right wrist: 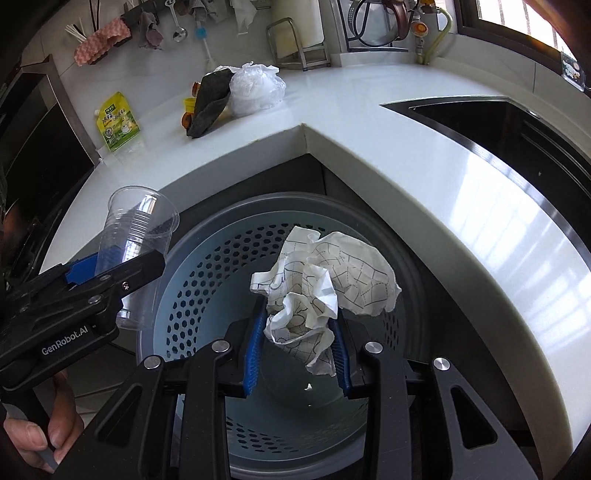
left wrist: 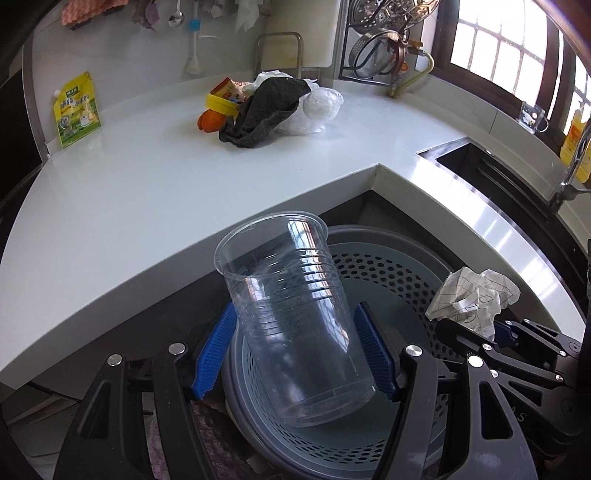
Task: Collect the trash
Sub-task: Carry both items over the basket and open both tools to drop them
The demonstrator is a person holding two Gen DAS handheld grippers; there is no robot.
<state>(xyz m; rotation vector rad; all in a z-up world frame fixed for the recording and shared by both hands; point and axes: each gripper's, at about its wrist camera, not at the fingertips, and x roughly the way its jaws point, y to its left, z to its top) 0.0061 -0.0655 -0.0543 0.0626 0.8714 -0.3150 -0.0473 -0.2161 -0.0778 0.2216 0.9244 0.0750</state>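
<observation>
Left gripper (left wrist: 295, 350) pinches clear ribbed plastic cup (left wrist: 291, 314); right gripper (right wrist: 297, 350) pinches crumpled grid-printed paper (right wrist: 321, 280). Both over round grey perforated bin (right wrist: 192, 280), near counter corner. Advice: centre over opening, spread pads, cup first from left rim.

A home kitchen: a white L-shaped countertop (left wrist: 147, 192) fills the middle of the frame, a steel sink (right wrist: 498, 118) sits at upper right, a spoon (left wrist: 176, 16) and cloths hang on the wall at top, by a window (left wrist: 491, 37).
</observation>
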